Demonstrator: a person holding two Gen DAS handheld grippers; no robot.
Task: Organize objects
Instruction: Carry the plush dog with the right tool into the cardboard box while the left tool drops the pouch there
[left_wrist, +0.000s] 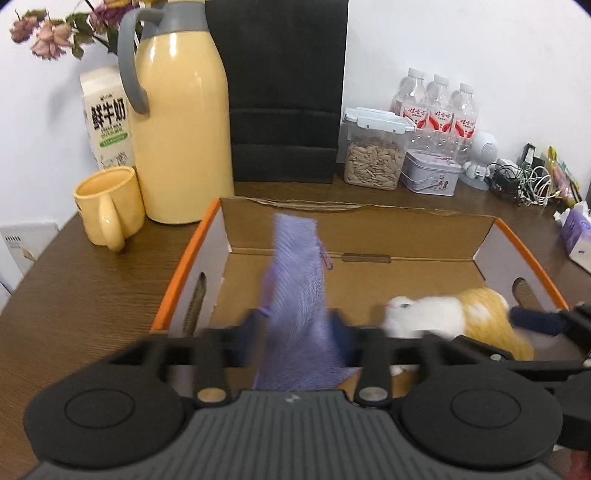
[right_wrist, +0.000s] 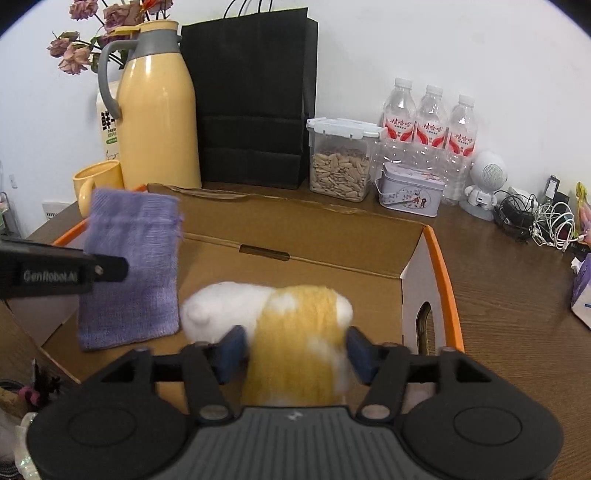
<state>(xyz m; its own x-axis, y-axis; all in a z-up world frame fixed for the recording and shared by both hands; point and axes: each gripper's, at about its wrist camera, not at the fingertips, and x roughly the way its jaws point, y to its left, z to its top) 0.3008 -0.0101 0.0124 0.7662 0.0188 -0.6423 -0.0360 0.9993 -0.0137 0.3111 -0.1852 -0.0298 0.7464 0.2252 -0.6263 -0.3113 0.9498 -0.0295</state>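
Observation:
An open cardboard box (left_wrist: 184, 266) (right_wrist: 443, 266) with an orange rim lies on the brown table. A purple knitted pouch (left_wrist: 295, 280) (right_wrist: 136, 277) stands upright and blurred in the box's left part. It is between the spread fingers of my left gripper (left_wrist: 297, 325), whose pads do not press on it. One left fingertip (right_wrist: 110, 267) shows in front of the pouch in the right wrist view. A white and orange plush animal (left_wrist: 443, 317) (right_wrist: 295, 314) lies on the box floor at the right. My right gripper (right_wrist: 295, 352) straddles it with the jaws wide, the pads beside the fur.
Behind the box stand a yellow thermos jug (left_wrist: 177, 129), a yellow mug (left_wrist: 107, 206), a milk carton (left_wrist: 107, 114) and a black paper bag (right_wrist: 255, 96). A seed container (right_wrist: 340, 162), a tin (right_wrist: 410, 192), three water bottles (right_wrist: 430, 118), a white speaker figure (right_wrist: 485, 181) and tangled cables (right_wrist: 543, 221) sit at the right.

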